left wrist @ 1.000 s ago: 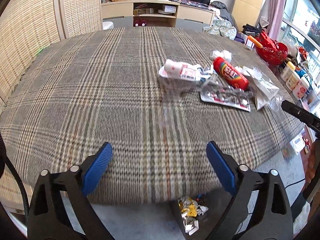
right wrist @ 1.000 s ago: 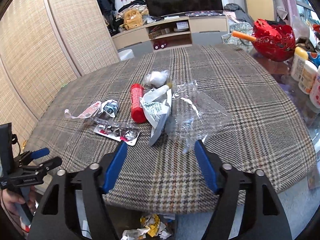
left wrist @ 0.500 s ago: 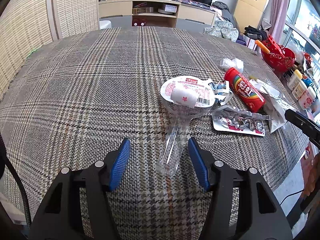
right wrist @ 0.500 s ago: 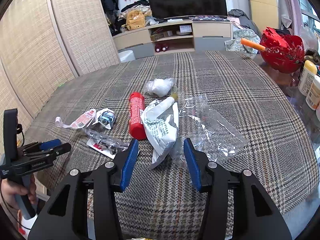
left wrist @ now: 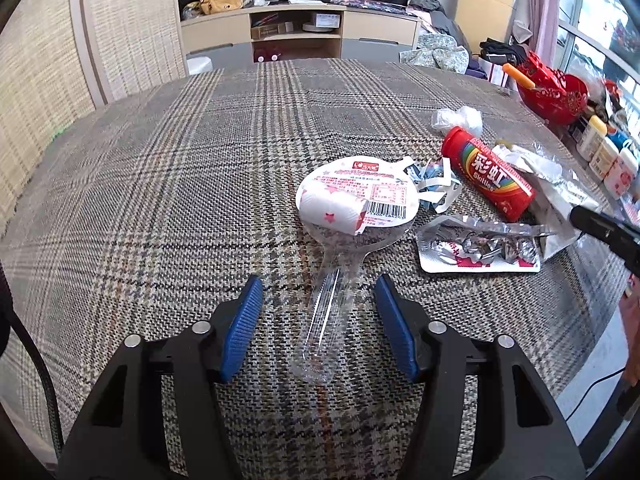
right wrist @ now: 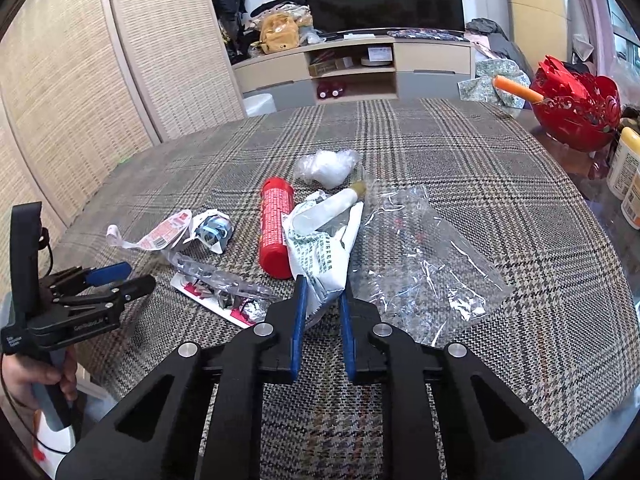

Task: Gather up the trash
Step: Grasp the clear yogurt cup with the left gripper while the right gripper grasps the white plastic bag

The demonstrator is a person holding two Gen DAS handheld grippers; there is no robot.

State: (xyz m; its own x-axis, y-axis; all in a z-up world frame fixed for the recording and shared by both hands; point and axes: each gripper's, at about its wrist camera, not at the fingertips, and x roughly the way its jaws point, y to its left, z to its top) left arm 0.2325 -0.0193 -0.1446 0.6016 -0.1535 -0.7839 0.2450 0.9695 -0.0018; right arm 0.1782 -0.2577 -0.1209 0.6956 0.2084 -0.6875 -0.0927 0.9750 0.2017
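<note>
both hands have come forward over the surface (left wrist: 168,168) since a moment ago. my right gripper (right wrist: 323,300) has just closed onto the white wrapper (right wrist: 320,256); my left gripper (left wrist: 318,316), half open and closing, straddles the clear plastic handle (left wrist: 324,320) without touching. nothing is binned yet: red tube (right wrist: 275,224), foil pack (left wrist: 478,250) and clear bag (right wrist: 424,252) remain.

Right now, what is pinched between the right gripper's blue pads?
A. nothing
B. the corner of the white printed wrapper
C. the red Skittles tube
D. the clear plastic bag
B: the right gripper has its pads closed on the near corner of the white printed wrapper; the red tube and the clear bag lie to either side.
</note>
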